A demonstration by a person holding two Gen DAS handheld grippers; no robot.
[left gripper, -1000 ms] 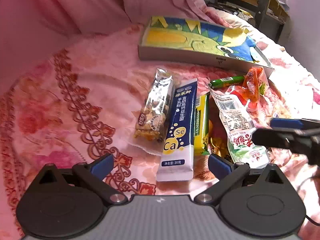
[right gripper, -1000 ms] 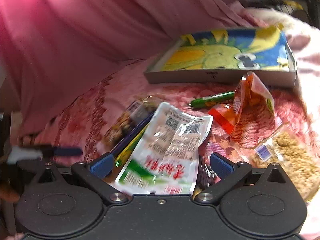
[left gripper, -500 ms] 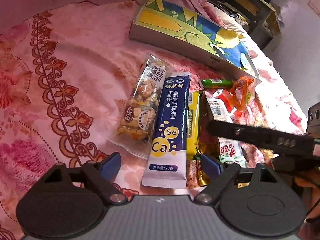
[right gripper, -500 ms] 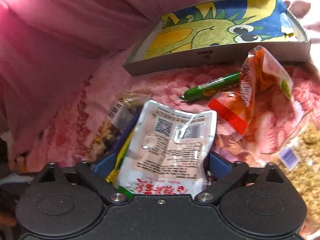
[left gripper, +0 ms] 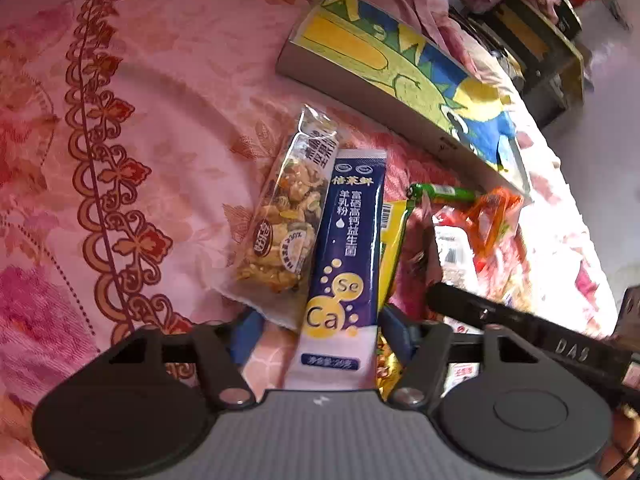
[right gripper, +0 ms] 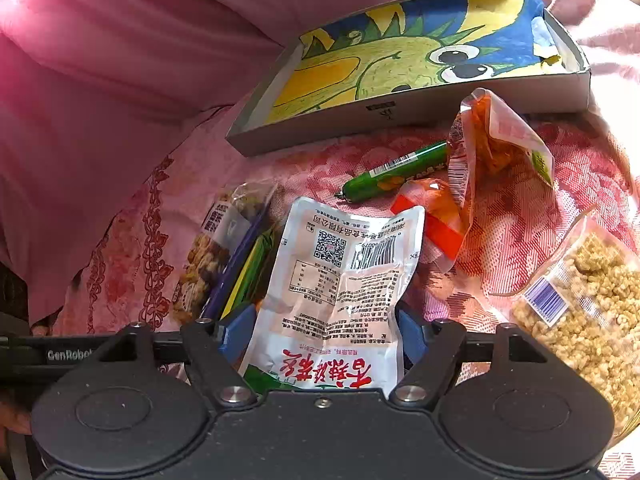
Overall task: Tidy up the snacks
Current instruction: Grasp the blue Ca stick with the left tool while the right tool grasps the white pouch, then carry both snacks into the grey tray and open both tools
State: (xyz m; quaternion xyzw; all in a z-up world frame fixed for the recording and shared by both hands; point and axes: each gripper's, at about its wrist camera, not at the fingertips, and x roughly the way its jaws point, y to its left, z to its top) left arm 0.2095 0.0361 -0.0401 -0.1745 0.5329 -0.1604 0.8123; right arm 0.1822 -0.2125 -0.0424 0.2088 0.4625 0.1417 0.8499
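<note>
A pile of snacks lies on a pink floral bedspread. My left gripper (left gripper: 320, 332) is open, its blue fingers on either side of the lower end of a navy sachet (left gripper: 344, 256) marked Ca and Se. A clear nut packet (left gripper: 288, 216) lies left of it and a yellow bar (left gripper: 390, 248) right of it. My right gripper (right gripper: 320, 336) is open, its fingers on either side of a white pouch (right gripper: 344, 280) with red characters. A shallow box (right gripper: 400, 60) with a dragon drawing lies behind; it also shows in the left wrist view (left gripper: 400, 76).
A green sausage stick (right gripper: 396, 172), orange packets (right gripper: 492, 140) and a clear bag of puffed grain (right gripper: 592, 304) lie right of the pouch. The right gripper's body (left gripper: 520, 328) crosses the left wrist view. Pink fabric (right gripper: 120, 60) rises behind. Dark furniture (left gripper: 540, 52) stands past the bed.
Both grippers have come down and forward onto the pile. The sachet now sits between the left fingers and the white pouch between the right fingers, both jaws narrower.
</note>
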